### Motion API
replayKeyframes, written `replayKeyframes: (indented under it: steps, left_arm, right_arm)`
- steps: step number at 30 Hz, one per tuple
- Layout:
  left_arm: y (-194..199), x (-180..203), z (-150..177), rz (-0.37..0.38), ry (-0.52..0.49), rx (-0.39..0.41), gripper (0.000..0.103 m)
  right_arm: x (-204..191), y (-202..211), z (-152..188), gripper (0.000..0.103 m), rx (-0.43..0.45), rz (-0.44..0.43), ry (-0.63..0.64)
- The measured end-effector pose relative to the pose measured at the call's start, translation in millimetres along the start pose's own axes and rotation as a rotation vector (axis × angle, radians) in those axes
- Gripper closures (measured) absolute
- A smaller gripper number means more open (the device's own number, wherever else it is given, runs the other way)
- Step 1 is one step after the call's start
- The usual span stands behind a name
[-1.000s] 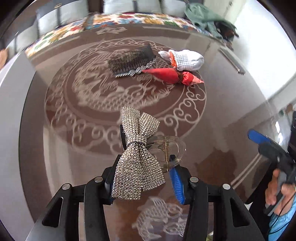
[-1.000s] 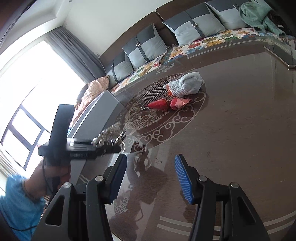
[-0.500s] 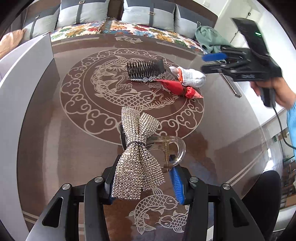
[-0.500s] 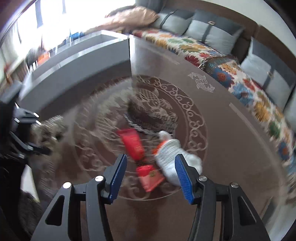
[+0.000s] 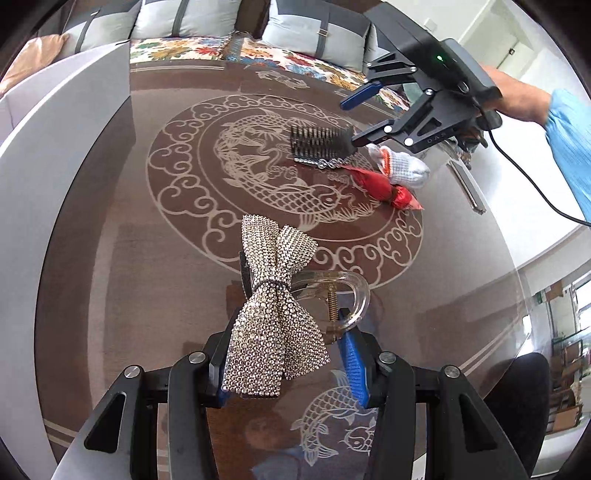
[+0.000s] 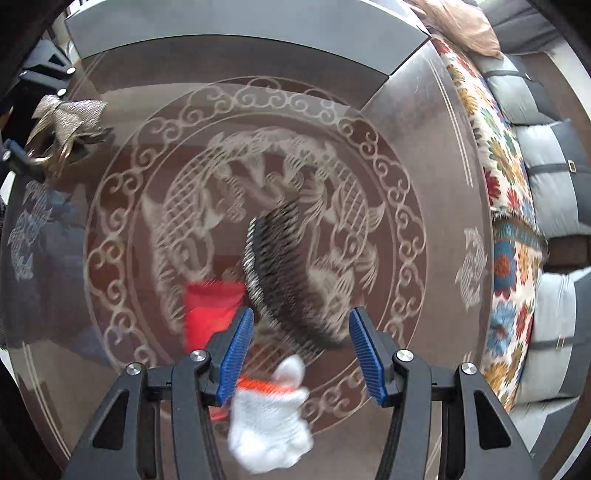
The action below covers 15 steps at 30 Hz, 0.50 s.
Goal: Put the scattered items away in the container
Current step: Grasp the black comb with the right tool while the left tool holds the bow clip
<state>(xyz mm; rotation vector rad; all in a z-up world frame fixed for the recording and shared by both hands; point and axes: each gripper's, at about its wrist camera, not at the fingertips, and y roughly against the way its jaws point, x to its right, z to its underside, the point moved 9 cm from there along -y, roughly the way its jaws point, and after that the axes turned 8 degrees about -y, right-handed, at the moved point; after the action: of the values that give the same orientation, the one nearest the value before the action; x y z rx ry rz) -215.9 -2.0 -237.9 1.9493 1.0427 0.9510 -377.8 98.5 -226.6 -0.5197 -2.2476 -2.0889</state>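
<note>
My left gripper is shut on a rhinestone bow hair clip with a clear claw, held above the round brown table. At the far right lie a black comb, a red wrapper and a white glove. My right gripper hangs open above them, pointing down, with nothing between its pads; the comb, red wrapper and glove lie below it. The bow clip shows at the upper left there.
A grey container stands along the table's left side, and its wall runs along the top of the right wrist view. A sofa with grey cushions and a flowered cover lines the far edge. A person's hand and blue sleeve hold the right gripper.
My right gripper swept from the table's near right edge across to above the comb, wrapper and glove, rolling as it went. My left gripper shifted slightly, still holding the bow clip.
</note>
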Motion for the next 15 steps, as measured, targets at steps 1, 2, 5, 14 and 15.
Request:
replayKeyframes:
  steps: [1, 2, 5, 14, 15]
  left_arm:
    - [1, -2, 0, 0.003, 0.006, 0.002, 0.055]
    - [1, -5, 0, 0.005, 0.011, 0.005, 0.055]
    - [3, -10, -1, 0.018, 0.026, 0.013, 0.056]
    - [1, -12, 1, 0.015, 0.025, 0.000, 0.056]
    - [2, -13, 1, 0.013, 0.028, 0.004, 0.056]
  right_arm:
    - [-3, -4, -4, 0.048, -0.009, -0.019, 0.016]
    - [-6, -7, -7, 0.048, -0.020, -0.038, 0.034]
    - [-19, -25, -13, 0.048, -0.076, -0.076, 0.092]
    - [-17, -43, -16, 0.095, -0.221, -0.163, -0.023]
    - [-16, -40, -16, 0.095, -0.216, -0.156, -0.037]
